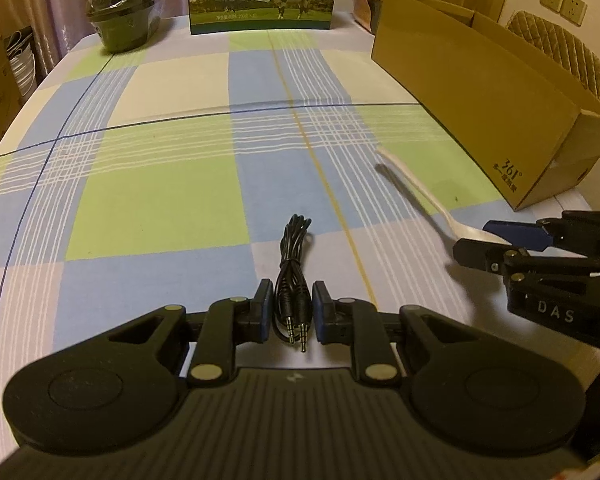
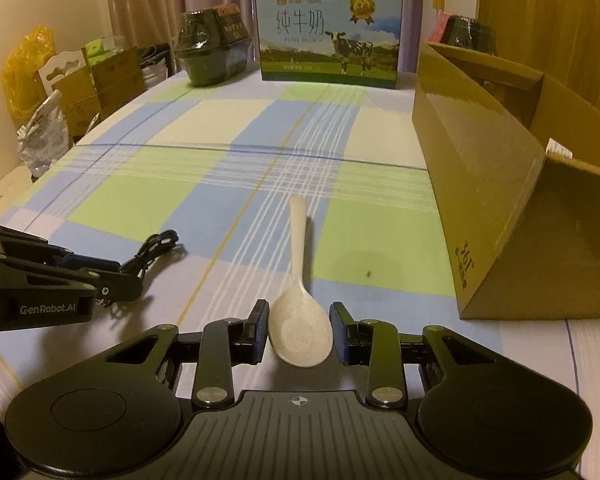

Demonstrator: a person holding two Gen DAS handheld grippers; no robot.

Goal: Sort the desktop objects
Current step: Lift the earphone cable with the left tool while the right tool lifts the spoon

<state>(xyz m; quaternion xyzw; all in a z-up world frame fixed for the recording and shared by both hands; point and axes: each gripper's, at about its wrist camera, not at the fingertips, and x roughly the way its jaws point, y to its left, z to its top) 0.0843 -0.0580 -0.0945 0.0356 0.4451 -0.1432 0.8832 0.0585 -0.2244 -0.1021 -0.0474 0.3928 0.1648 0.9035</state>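
- Left gripper (image 1: 290, 312): clamped on the cable (image 1: 292, 264), plugs between the pads; desk's (image 1: 160, 200) near edge.
- Right gripper (image 2: 300, 330): narrow, pads against the spoon (image 2: 300, 320) bowl; handle points to the far edge.
- Box (image 2: 480, 184): right edge, open.

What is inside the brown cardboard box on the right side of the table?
The cardboard box is open on top, and only its bare inner walls show. Its near wall hides the floor, so any contents cannot be seen. A dark wrapped container stands behind it.
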